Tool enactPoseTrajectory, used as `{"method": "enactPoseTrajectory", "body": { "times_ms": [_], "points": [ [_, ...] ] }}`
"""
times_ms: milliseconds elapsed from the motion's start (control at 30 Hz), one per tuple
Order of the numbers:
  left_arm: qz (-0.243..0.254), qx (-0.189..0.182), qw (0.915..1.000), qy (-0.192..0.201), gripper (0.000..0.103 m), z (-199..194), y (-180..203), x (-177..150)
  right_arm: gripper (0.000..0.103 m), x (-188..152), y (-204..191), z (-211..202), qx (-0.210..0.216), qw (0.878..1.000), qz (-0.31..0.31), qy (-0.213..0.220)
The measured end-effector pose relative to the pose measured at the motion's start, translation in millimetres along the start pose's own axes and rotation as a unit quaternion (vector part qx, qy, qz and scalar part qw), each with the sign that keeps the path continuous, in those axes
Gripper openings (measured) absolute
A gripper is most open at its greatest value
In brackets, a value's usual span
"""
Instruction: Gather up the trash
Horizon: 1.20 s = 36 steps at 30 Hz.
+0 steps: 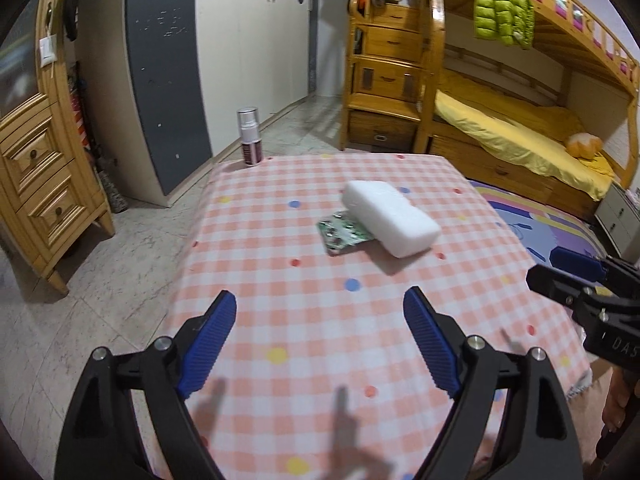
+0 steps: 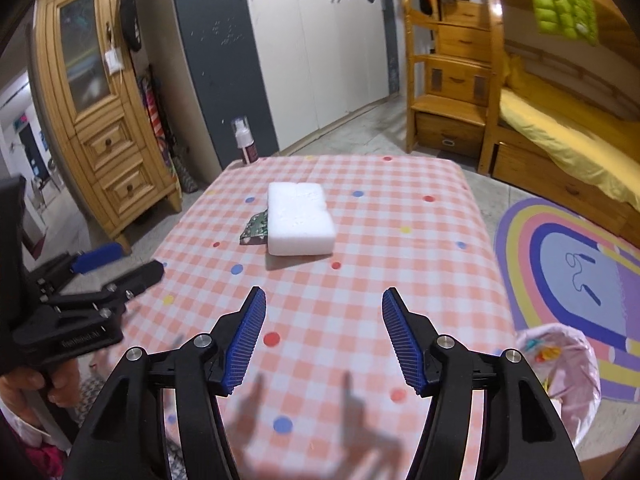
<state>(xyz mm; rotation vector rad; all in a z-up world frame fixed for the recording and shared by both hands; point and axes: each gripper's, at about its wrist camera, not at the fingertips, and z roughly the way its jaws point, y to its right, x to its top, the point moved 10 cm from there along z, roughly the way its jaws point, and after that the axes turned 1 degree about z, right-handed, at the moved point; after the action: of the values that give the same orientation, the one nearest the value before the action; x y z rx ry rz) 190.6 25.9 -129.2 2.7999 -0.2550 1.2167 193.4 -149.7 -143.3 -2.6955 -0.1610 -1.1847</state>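
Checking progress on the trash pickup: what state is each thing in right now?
Left claw: open, empty, above the table.
Right claw: open, empty, above the table.
Foam block: lying flat on the table, partly over the wrapper, not picked up.
Wrapper: flat, one edge under the foam block.
Spray bottle: upright at the far corner, cap on.
Bin: on the floor beside the table, lined with a pink bag, some trash inside.

We note a matt, grainy white foam block (image 2: 301, 218) on smooth checked tablecloth (image 2: 400, 240); glossy green foil packet (image 1: 344, 234) at its nine o'clock.
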Motion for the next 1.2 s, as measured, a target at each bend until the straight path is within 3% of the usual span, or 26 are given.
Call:
{"method": "enactPoseTrajectory", "body": {
  "times_ms": [67, 200, 367, 433, 567, 633, 667, 867, 1000, 1100, 1200],
  "points": [
    [-0.007, 0.005, 0.9999, -0.007, 0.084, 11, -10, 3, 0.061, 2, -3, 14, -0.003, 1.000, -0.004, -0.009],
    [-0.016, 0.019, 0.9994, -0.025, 0.080, 33, -26, 4, 0.044, 9, -14, 39, 0.003, 1.000, -0.010, -0.020],
    [-0.025, 0.028, 0.9988, -0.032, 0.078, 46, -41, 4, 0.046, 19, -35, 70, 0.021, 0.999, -0.014, -0.033],
    [-0.027, 0.030, 0.9986, -0.033, 0.078, 49, -44, 4, 0.051, 21, -39, 84, 0.017, 0.999, -0.007, -0.042],
    [-0.027, 0.032, 0.9985, -0.034, 0.078, 51, -46, 2, 0.050, 24, -38, 104, 0.001, 0.998, 0.016, -0.055],
    [-0.026, 0.029, 0.9987, -0.034, 0.078, 53, -44, 2, 0.023, 24, -37, 109, -0.014, 0.998, 0.012, -0.056],
    [-0.023, 0.027, 0.9988, -0.034, 0.078, 53, -42, 2, 0.003, 23, -37, 110, -0.017, 0.998, 0.012, -0.059],
    [-0.004, 0.005, 0.9995, -0.032, 0.078, 55, -25, 1, 0.001, 25, -24, 82, -0.019, 0.999, 0.007, -0.029],
    [0.000, -0.005, 0.9995, -0.032, 0.078, 58, -14, 6, 0.001, 29, -4, 65, -0.056, 0.998, 0.000, -0.009],
    [0.007, -0.011, 0.9995, -0.030, 0.078, 64, -6, 13, 0.001, 23, 23, 64, -0.097, 0.995, 0.014, -0.017],
    [0.017, -0.021, 0.9992, -0.030, 0.078, 77, 2, 21, 0.008, 11, 36, 74, -0.100, 0.993, 0.025, -0.051]
  ]
}}
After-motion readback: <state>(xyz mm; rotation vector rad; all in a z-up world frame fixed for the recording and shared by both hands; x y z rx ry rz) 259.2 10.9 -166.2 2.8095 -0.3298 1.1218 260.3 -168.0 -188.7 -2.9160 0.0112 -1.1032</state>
